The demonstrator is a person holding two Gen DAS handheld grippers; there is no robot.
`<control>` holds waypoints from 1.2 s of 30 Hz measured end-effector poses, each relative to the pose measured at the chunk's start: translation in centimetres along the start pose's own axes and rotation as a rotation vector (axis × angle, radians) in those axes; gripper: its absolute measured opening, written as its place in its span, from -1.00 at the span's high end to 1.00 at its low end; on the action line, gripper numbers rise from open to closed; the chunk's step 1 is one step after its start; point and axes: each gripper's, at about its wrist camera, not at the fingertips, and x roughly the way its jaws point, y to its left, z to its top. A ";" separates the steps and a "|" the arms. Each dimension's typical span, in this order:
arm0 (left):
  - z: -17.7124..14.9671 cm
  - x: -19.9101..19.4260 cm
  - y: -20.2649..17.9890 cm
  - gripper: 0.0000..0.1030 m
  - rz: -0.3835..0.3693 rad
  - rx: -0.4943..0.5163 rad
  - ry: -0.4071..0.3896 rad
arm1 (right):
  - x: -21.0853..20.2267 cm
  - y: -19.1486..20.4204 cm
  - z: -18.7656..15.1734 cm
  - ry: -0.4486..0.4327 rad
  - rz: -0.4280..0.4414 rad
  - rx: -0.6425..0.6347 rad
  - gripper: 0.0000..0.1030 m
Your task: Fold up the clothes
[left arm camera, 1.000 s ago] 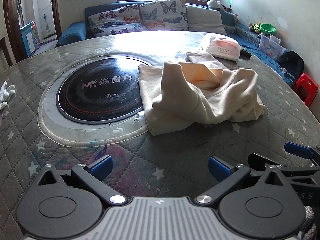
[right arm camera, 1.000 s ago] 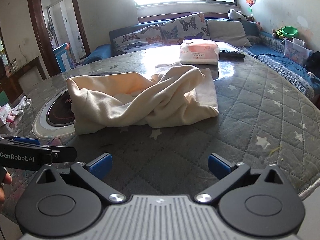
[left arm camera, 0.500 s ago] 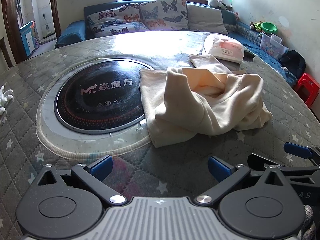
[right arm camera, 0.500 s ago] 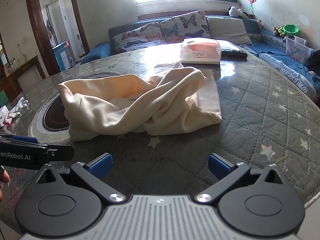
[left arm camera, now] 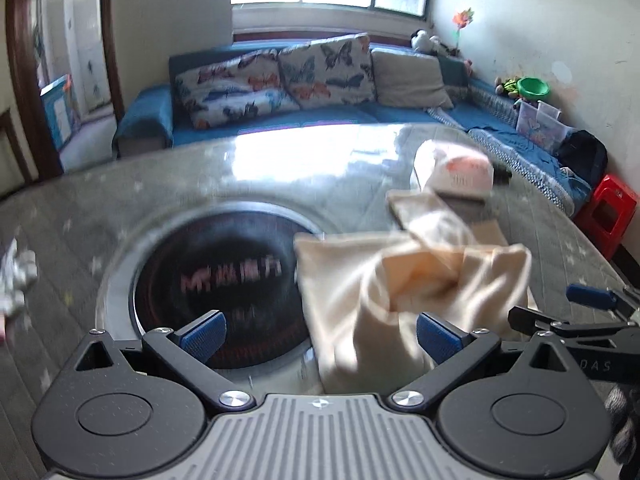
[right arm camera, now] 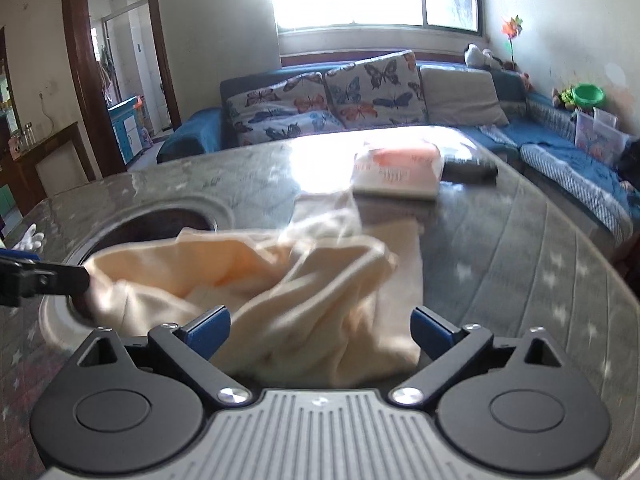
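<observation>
A crumpled cream garment lies on the quilted round table, partly over the black hob; it also shows in the right wrist view. My left gripper is open, its blue pads close over the garment's near left edge. My right gripper is open, with the garment's near edge between its pads. The right gripper's fingers show at the right of the left wrist view. The left gripper's finger shows at the garment's left corner in the right wrist view. Both views are motion-blurred.
A black round hob is set in the table's middle. A tissue pack and a dark remote lie at the far side. A white glove lies at the left. A blue sofa stands behind, a red stool to the right.
Both grippers have moved forward toward the garment, which now reaches between their open pads. The garment itself has not visibly changed shape.
</observation>
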 end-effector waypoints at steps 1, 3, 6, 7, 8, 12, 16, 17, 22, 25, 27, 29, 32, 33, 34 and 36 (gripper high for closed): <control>0.6 0.3 -0.2 -1.00 -0.004 0.025 -0.009 | 0.3 -0.1 0.7 -0.008 -0.004 -0.011 -0.82; 1.9 0.8 -0.6 -1.00 -0.012 0.076 -0.027 | 1.3 -0.4 1.9 -0.013 -0.006 -0.028 -0.78; 3.5 2.0 -1.5 -1.00 -0.036 0.148 -0.041 | 2.7 -0.9 3.4 0.000 0.006 -0.033 -0.61; 3.9 2.7 -1.9 -1.00 -0.049 0.169 -0.037 | 3.5 -1.1 4.0 0.011 0.014 -0.033 -0.53; 4.3 3.5 -2.3 -1.00 -0.065 0.187 -0.024 | 4.2 -1.4 4.6 0.024 0.025 -0.035 -0.42; 4.8 6.9 -3.6 -0.97 -0.148 0.235 0.034 | 6.7 -1.7 6.5 0.073 0.065 -0.069 -0.27; 4.0 9.9 -5.2 -0.68 -0.205 0.306 0.095 | 8.5 -1.4 7.0 0.121 0.092 -0.117 -0.20; 3.7 10.5 -5.5 -0.49 -0.202 0.323 0.111 | 9.1 -1.4 7.0 0.134 0.094 -0.129 -0.19; 2.7 11.9 -5.1 0.32 -0.239 0.293 0.148 | 12.3 -1.5 6.7 0.187 0.078 -0.148 -0.01; 2.5 11.5 -4.3 0.72 -0.230 0.277 0.126 | 13.5 -1.8 6.4 0.194 0.061 -0.125 0.15; 2.3 10.9 -3.7 0.81 -0.225 0.259 0.108 | 14.1 -2.0 6.2 0.195 0.049 -0.112 0.34; 2.3 10.1 -3.0 0.87 -0.214 0.239 0.082 | 13.9 -2.1 6.0 0.180 0.037 -0.108 0.81; 2.4 8.8 -2.0 0.89 -0.214 0.196 0.046 | 13.1 -2.4 5.8 0.142 0.033 -0.100 0.93; 2.4 8.4 -1.6 0.89 -0.215 0.183 0.034 | 12.7 -2.5 5.8 0.126 0.029 -0.096 0.93; 2.4 8.1 -1.3 0.89 -0.213 0.171 0.028 | 12.4 -2.5 5.8 0.116 0.023 -0.091 0.93; 2.3 7.6 -0.6 0.90 -0.202 0.145 0.018 | 11.8 -2.7 5.8 0.095 0.013 -0.079 0.94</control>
